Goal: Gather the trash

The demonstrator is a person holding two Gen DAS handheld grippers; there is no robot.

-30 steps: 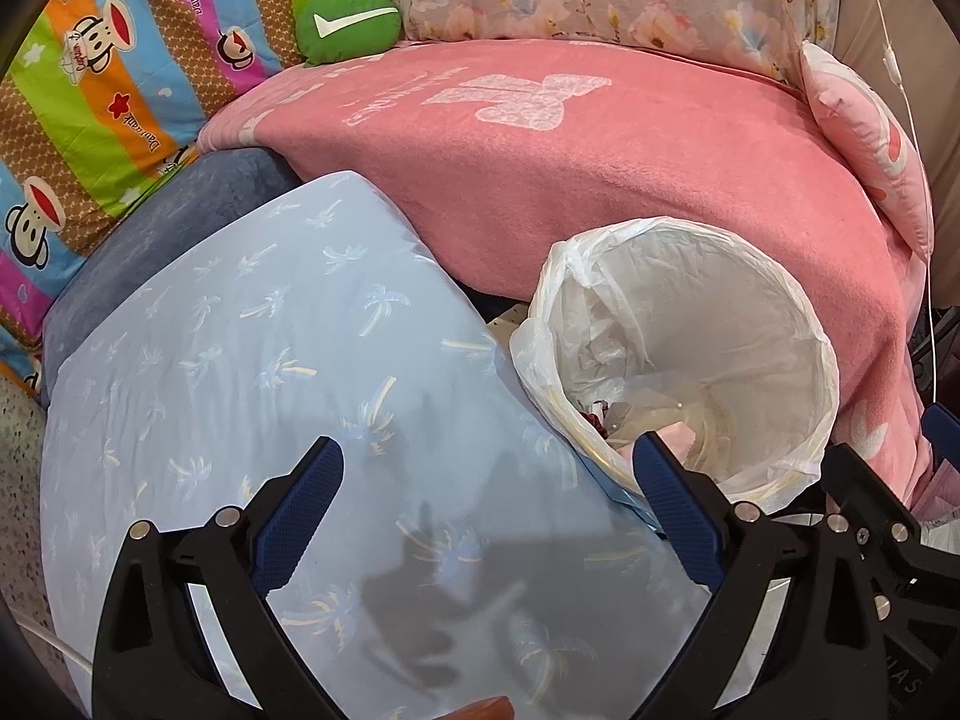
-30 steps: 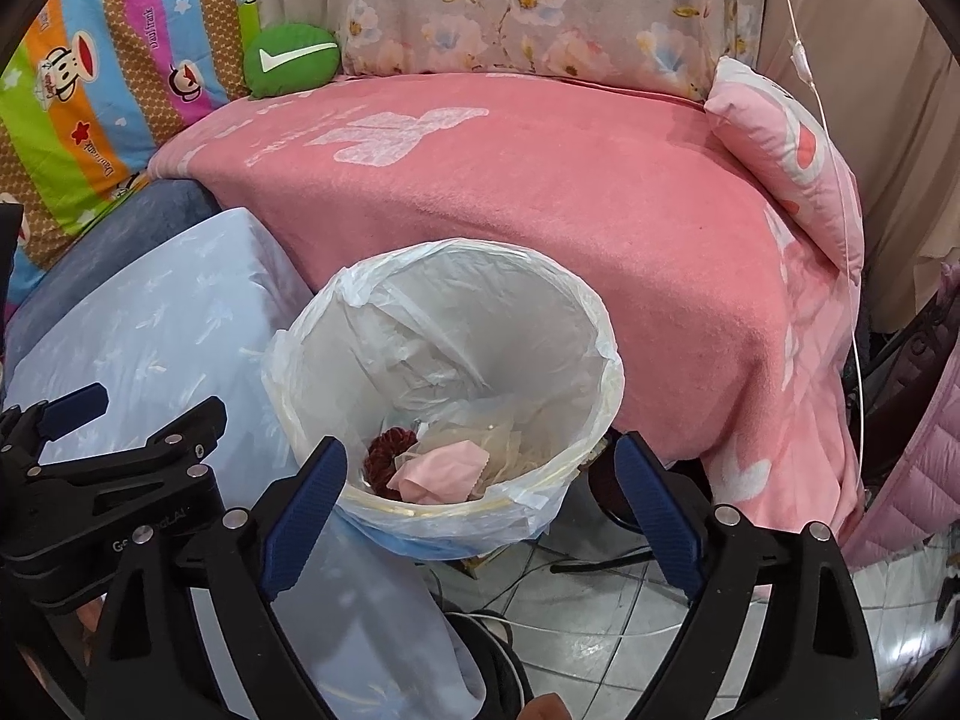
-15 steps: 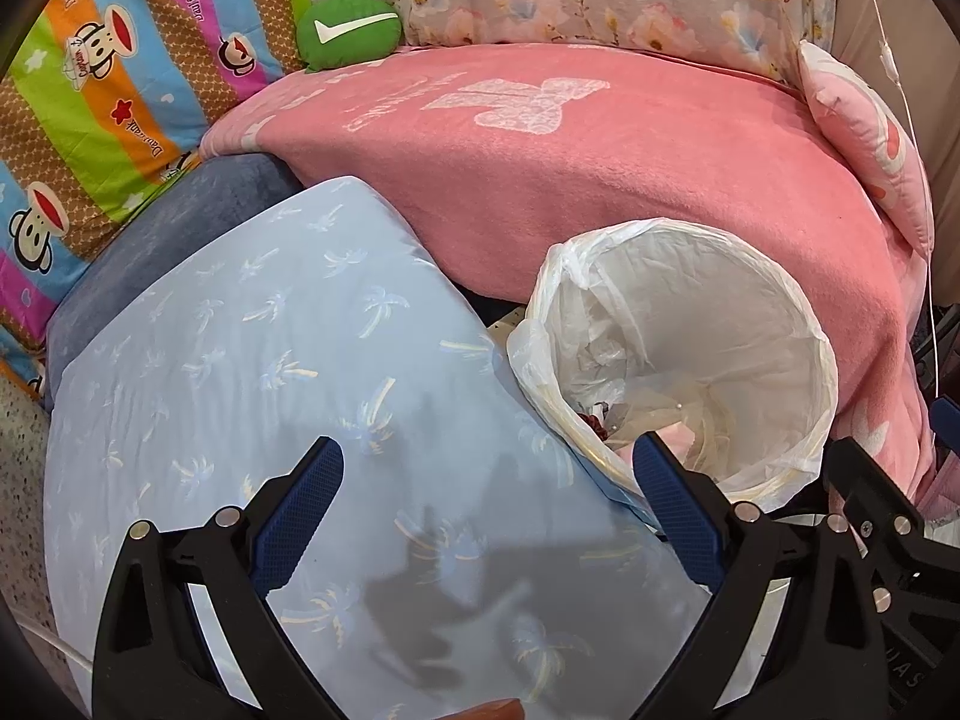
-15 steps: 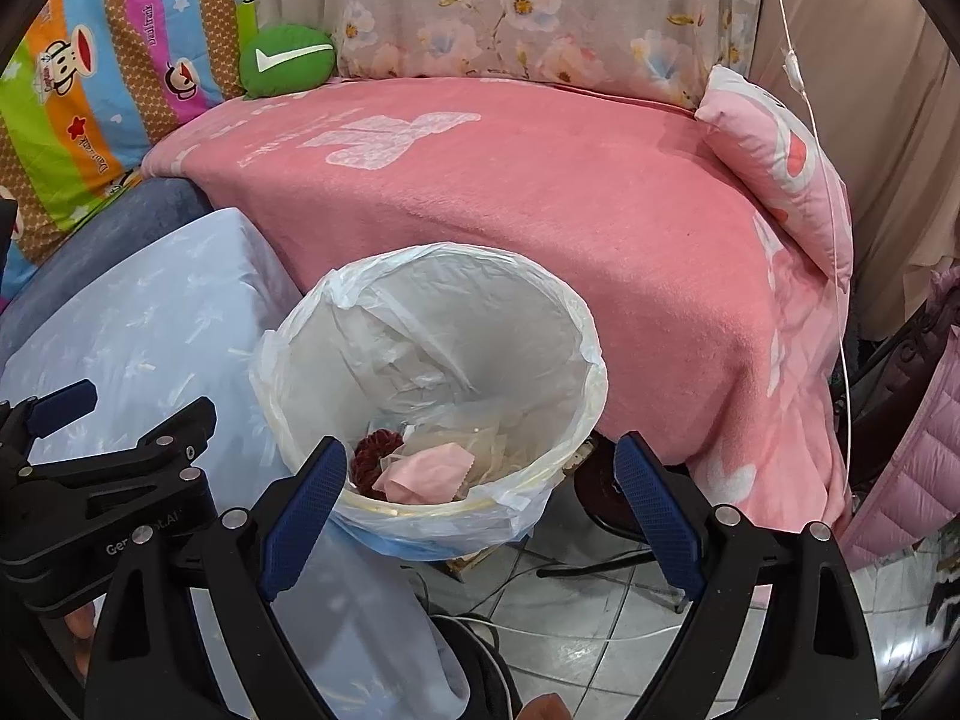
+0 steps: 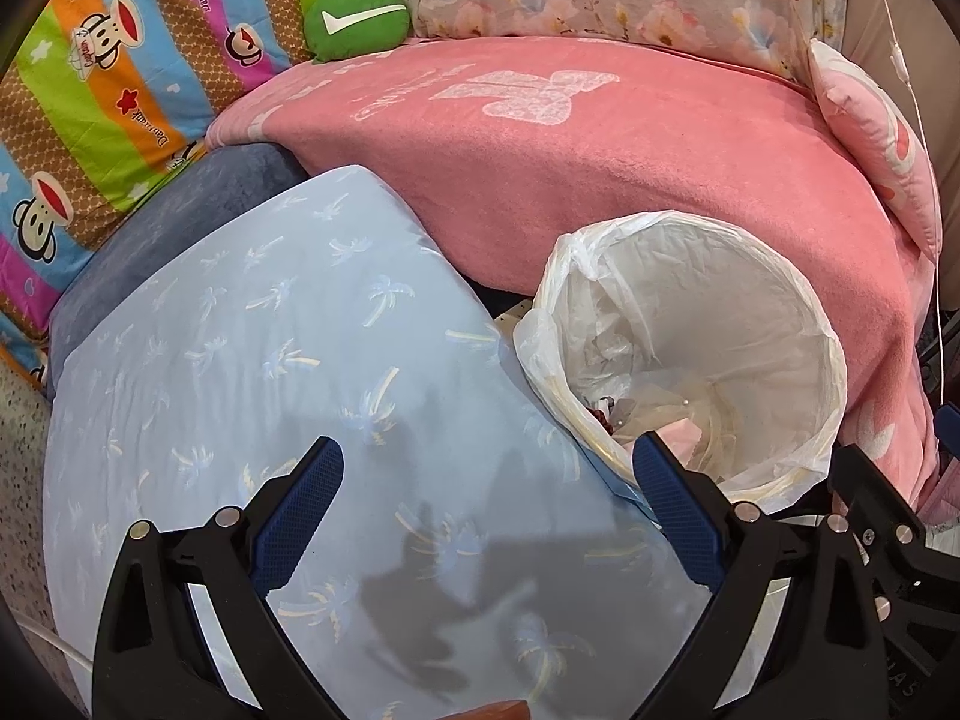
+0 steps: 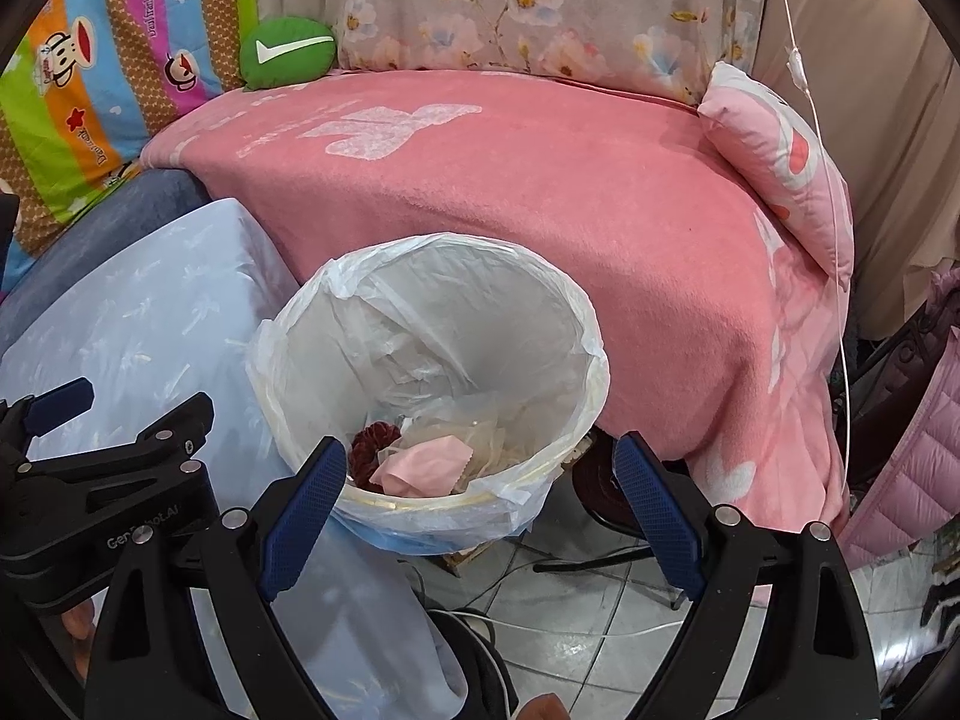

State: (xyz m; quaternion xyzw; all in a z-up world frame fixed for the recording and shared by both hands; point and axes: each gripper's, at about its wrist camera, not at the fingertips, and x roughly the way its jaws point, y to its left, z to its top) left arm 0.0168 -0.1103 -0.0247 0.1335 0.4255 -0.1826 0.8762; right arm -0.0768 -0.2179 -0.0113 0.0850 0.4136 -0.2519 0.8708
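Note:
A round bin lined with a white plastic bag (image 6: 576, 324) stands between the blue cloth and the pink blanket; it also shows at the right of the left wrist view (image 5: 780, 276). Inside lie a pink crumpled piece (image 6: 426, 468), a dark red item (image 6: 372, 441) and clear wrapping (image 6: 480, 432). My right gripper (image 6: 480, 516) is open and empty, just in front of and above the bin's near rim. My left gripper (image 5: 486, 510) is open and empty over the light blue cloth (image 5: 270, 360), left of the bin.
A pink blanket (image 6: 540, 192) covers the sofa behind the bin. A green cushion (image 5: 357, 21), a striped monkey-print blanket (image 5: 90, 90) and a pink pillow (image 6: 774, 144) lie around. Tiled floor with cables (image 6: 570, 618) is below the bin. A pink jacket (image 6: 912, 462) hangs at right.
Both grippers have drawn back slightly; the bin sits a little lower and to the left in the right wrist view. Both stay open and empty.

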